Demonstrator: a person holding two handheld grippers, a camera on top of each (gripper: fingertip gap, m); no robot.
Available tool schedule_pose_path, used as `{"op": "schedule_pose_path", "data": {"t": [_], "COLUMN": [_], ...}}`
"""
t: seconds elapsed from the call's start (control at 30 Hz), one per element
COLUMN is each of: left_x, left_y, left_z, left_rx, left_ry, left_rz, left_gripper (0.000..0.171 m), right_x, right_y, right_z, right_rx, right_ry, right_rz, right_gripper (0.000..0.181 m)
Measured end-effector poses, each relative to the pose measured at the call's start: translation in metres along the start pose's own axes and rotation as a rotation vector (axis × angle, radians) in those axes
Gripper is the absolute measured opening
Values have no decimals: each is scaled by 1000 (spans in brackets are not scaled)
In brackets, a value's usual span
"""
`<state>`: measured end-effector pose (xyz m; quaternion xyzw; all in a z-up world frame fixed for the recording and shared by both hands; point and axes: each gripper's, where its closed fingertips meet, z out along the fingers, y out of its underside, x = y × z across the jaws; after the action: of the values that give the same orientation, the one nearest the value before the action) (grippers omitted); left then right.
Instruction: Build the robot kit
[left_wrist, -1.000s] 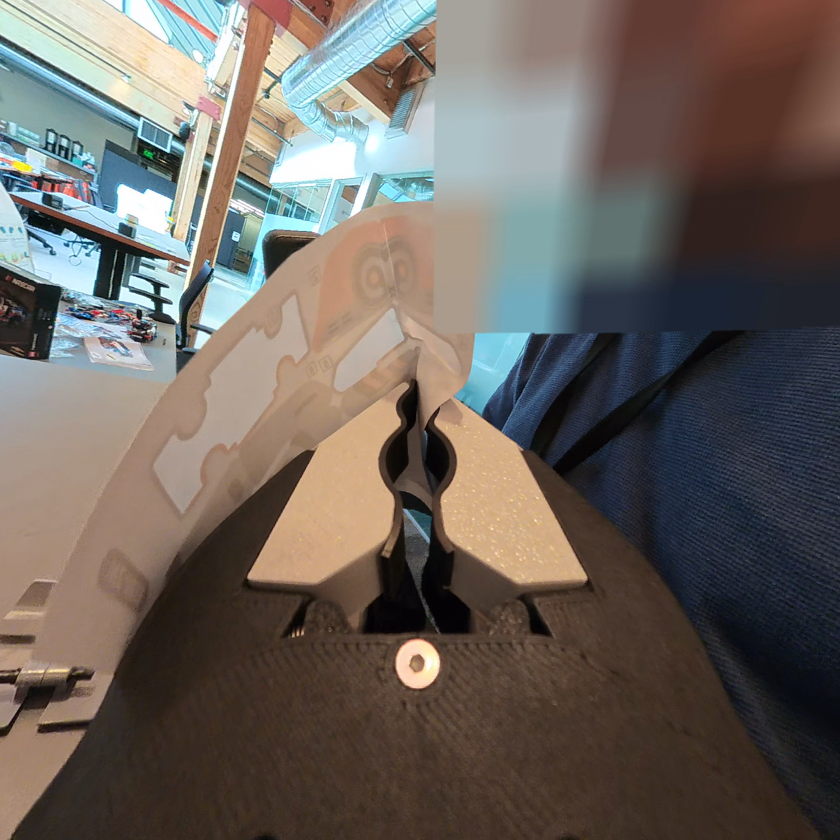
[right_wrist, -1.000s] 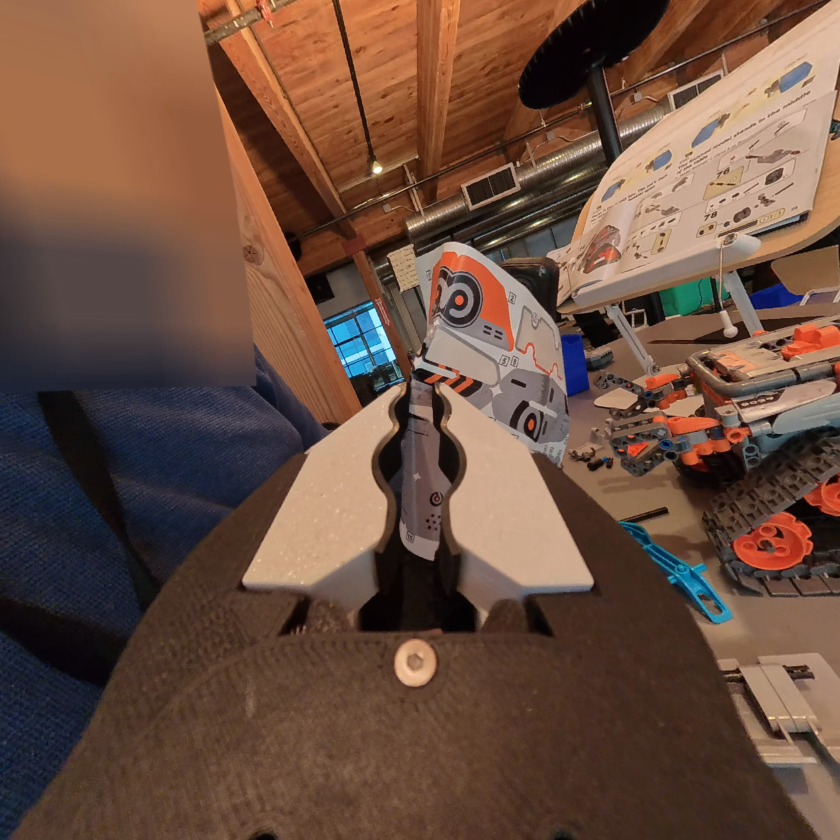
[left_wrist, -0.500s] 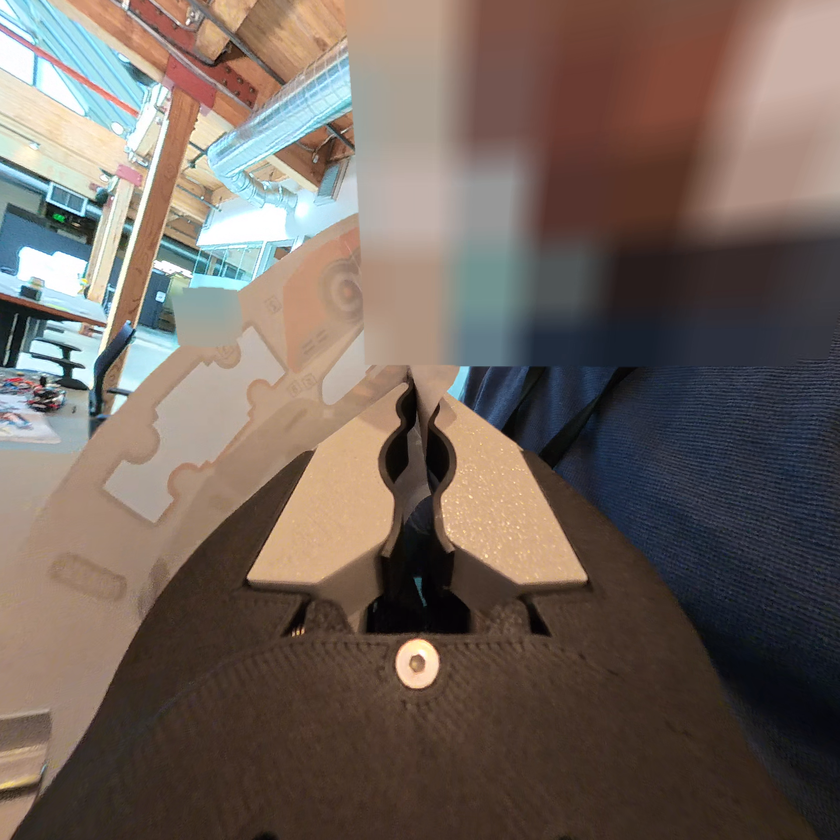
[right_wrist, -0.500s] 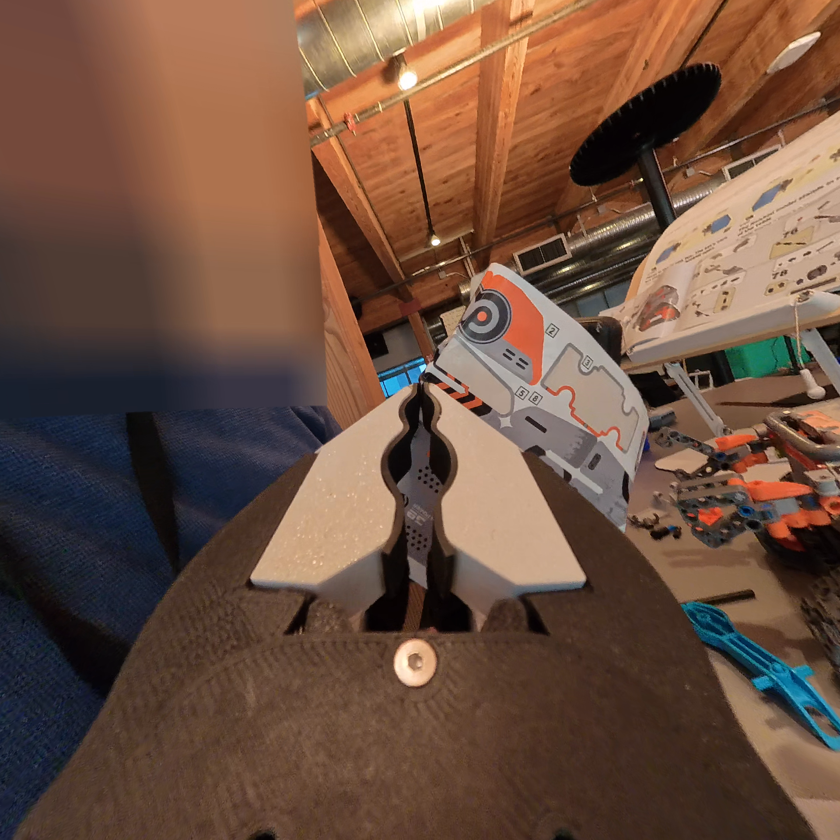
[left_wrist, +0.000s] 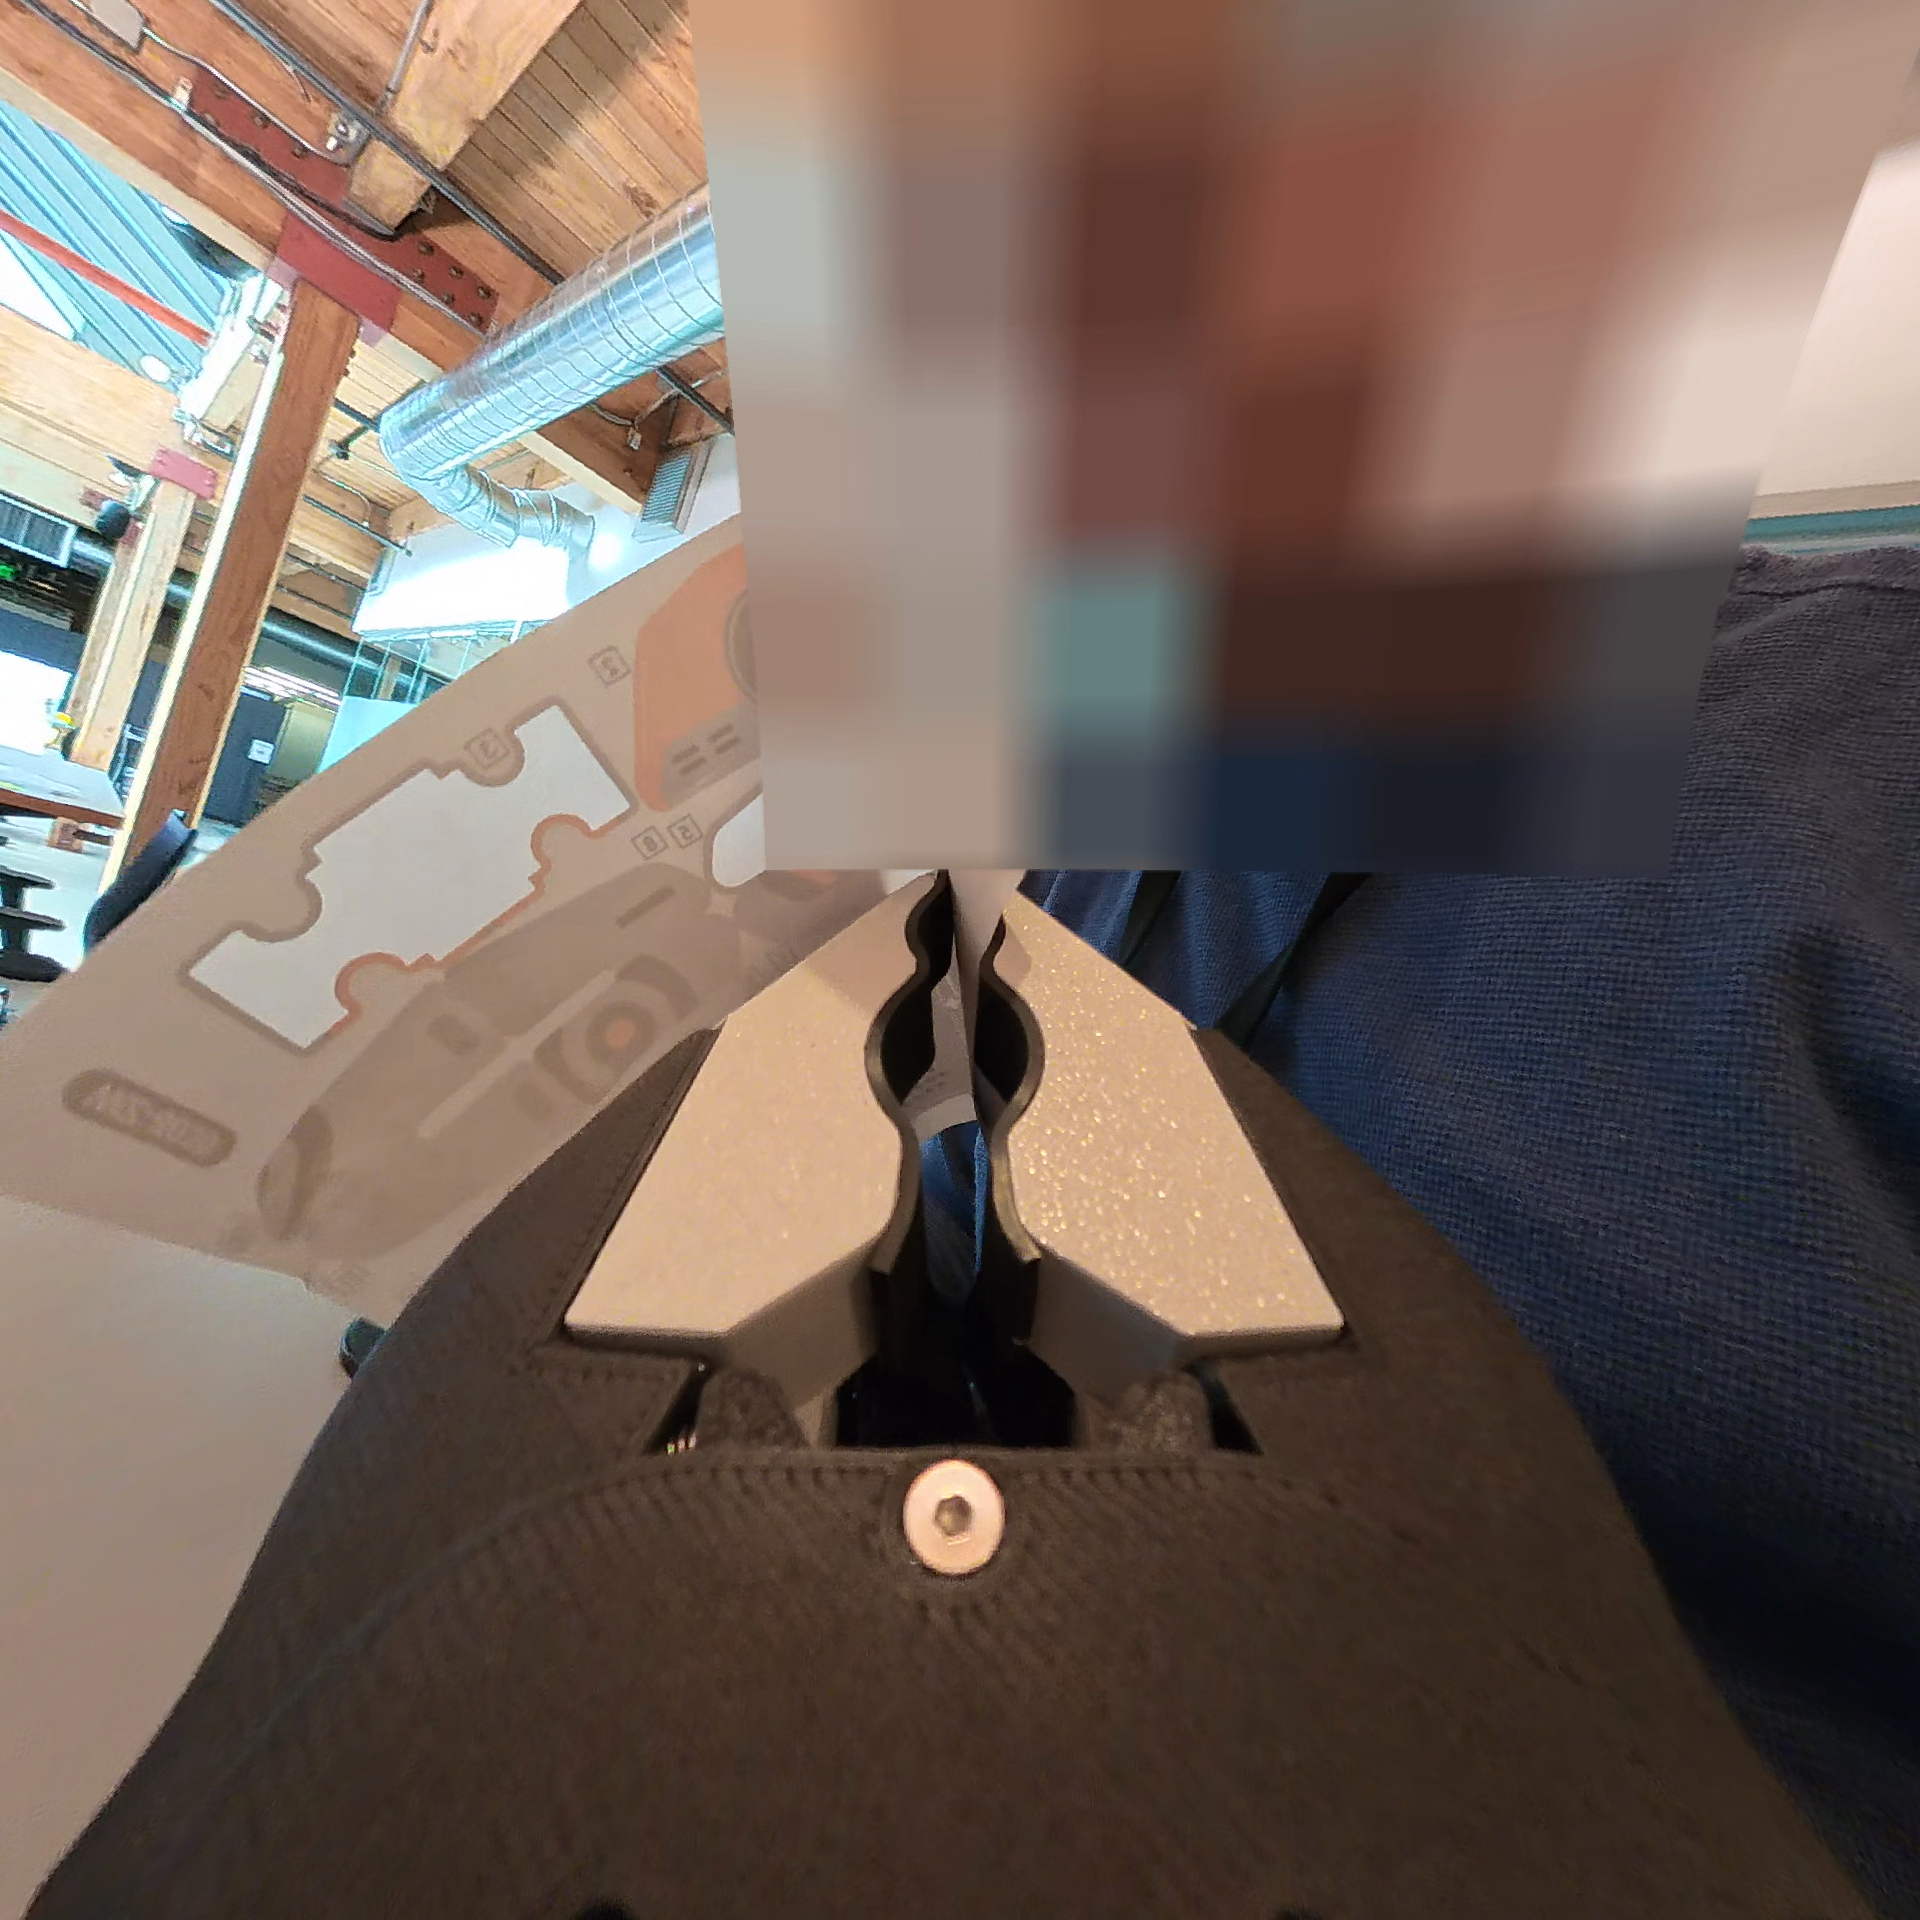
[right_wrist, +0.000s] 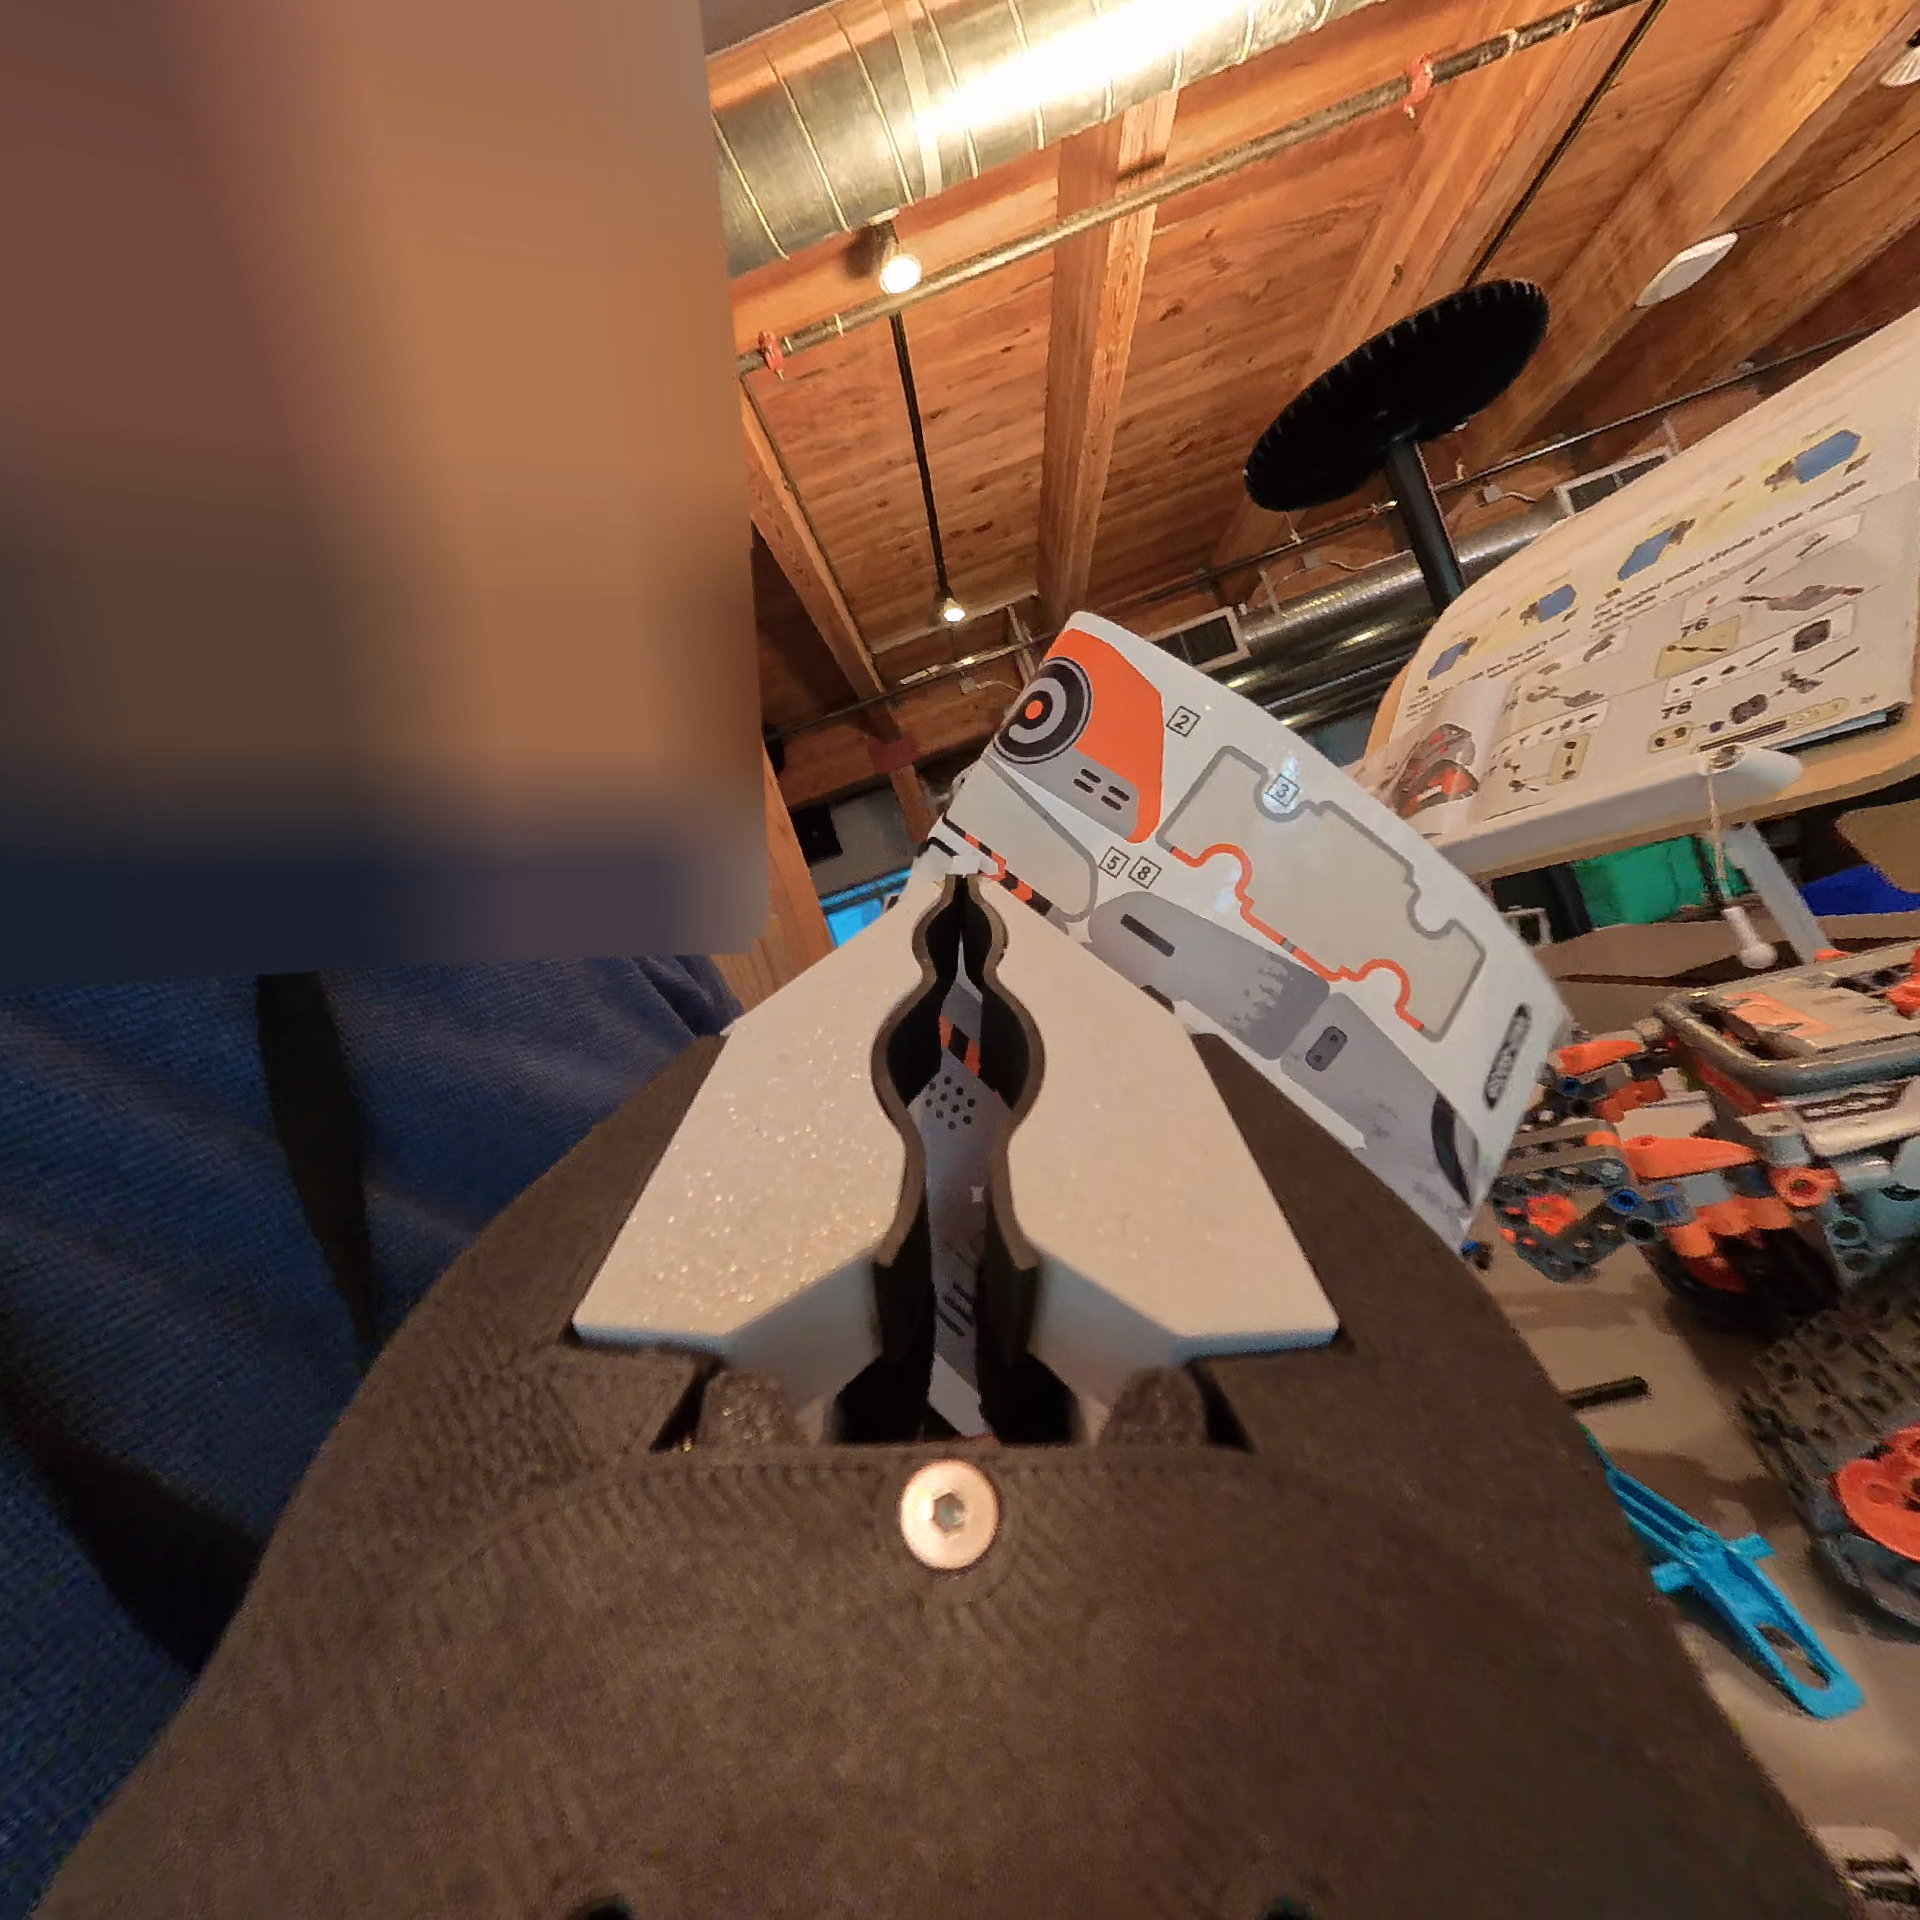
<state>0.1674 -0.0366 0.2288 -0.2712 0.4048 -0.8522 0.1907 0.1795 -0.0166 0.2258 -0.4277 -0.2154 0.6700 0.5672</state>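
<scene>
Pinching one sticker sheet (right_wrist: 1278, 914) from both ends: right gripper (right_wrist: 961, 883) clamped on its striped near edge, left gripper (left_wrist: 961, 883) clamped on its pale reverse side (left_wrist: 416, 935). Raised well above the tabletop (right_wrist: 1683, 1455), close before a blue sweater (left_wrist: 1558, 1143). Right of it, an orange-and-grey brick vehicle (right_wrist: 1766, 1122), a blue tool (right_wrist: 1745, 1600), an open instruction booklet (right_wrist: 1662, 644).

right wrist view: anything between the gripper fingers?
Yes. A strip of the sticker sheet runs down between the right gripper fingers, pinched at the tips; the rest curls off to the right. Right wrist view shows it.
</scene>
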Motion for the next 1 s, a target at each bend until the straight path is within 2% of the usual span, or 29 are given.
{"op": "schedule_pose_path", "data": {"t": [0.17,0.3,0.5,0.7,0.73,0.8,0.87,1.0], "left_x": [-3,-3,-11,-19,-18,-20,-18,-7], "left_y": [-3,-7,7,31,38,47,55,39], "left_z": [-5,-18,-56,-119,-127,-149,-165,-185], "left_rx": [-6,-47,-202,-328,-353,-383,-434,-412], "left_ry": [-34,-136,-425,-762,-790,-896,-978,-1097], "left_rz": [-6,11,-29,-138,-161,-190,-195,-136], "left_gripper": [0,0,0,1,7,20,37,56], "right_x": [4,12,31,57,61,68,72,70], "right_y": [-9,-17,-17,-15,-14,-10,-5,4], "right_z": [-7,-20,-35,-45,-46,-46,-42,-31], "right_rx": [7,6,-38,-91,-114,-164,-249,-476], "right_ry": [41,88,180,287,312,368,427,527], "right_rz": [-26,-43,-69,-136,-169,-265,-446,-982], "right_gripper": [0,0,0,0,0,0,0,0]}}
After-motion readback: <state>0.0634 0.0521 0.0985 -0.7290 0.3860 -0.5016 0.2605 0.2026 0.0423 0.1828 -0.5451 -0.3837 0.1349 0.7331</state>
